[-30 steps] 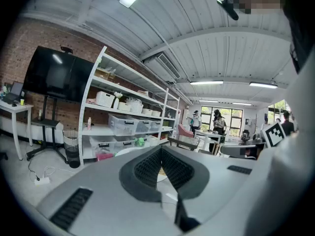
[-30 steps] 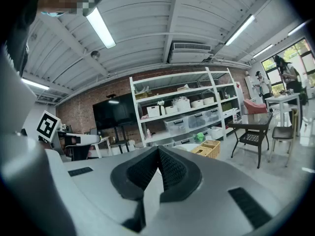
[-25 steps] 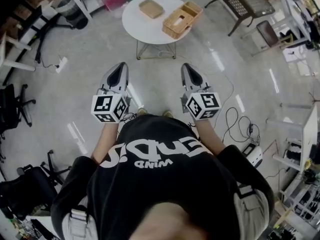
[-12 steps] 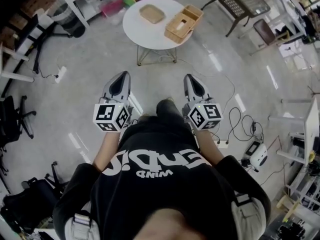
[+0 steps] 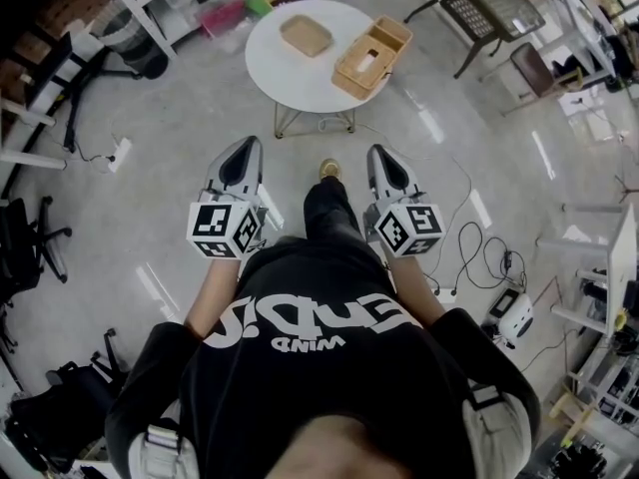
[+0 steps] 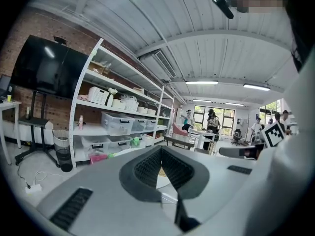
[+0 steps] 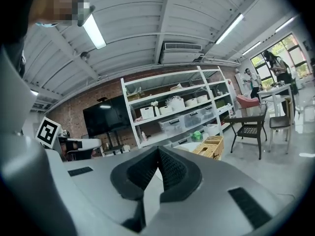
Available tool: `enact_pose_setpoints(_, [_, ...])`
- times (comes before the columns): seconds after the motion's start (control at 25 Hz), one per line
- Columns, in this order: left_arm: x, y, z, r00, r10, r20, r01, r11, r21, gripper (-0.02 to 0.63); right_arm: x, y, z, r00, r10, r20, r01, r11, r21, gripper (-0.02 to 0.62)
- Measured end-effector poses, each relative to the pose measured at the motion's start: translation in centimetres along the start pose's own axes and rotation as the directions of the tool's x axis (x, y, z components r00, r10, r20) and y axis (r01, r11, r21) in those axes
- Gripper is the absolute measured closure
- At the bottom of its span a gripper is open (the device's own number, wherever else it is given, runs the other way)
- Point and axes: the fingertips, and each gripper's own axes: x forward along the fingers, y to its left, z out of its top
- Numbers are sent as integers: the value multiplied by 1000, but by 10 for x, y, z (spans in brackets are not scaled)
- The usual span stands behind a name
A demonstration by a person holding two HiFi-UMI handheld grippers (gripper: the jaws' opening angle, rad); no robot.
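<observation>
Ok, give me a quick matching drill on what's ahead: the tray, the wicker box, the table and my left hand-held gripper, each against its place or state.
Things: A shallow tray; B wicker box; C round table; D left hand-held gripper.
States: 1 jaws together, nothing between them; 2 white, bearing two containers; 3 at the table's right edge in the head view; 4 on the tabletop, left of the box.
Pairs: A-4; B-3; C-2; D-1.
</observation>
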Motion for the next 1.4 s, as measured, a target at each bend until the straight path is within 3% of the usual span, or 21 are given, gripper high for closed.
enact_pose_setpoints(0.4, [100, 28, 34, 1000, 22, 1, -22, 1000, 1, 606, 91, -53, 46, 1000, 28, -5, -28, 1000, 0, 597])
enact_pose_setpoints(0.88, [204, 52, 72, 994, 112, 13, -112, 993, -23, 606, 193, -124, 102, 993, 113, -26, -113, 994, -6, 597])
enact_pose_setpoints(1.2, [246, 63, 79, 985, 170, 29, -169, 985, -41, 606, 244, -151, 114, 983, 175, -50, -176, 984, -12, 597])
enact_pose_setpoints(1.4, [254, 73, 82, 987, 160, 18, -159, 987, -28, 606, 263, -145, 115, 980, 192, -54, -193, 981, -13, 597])
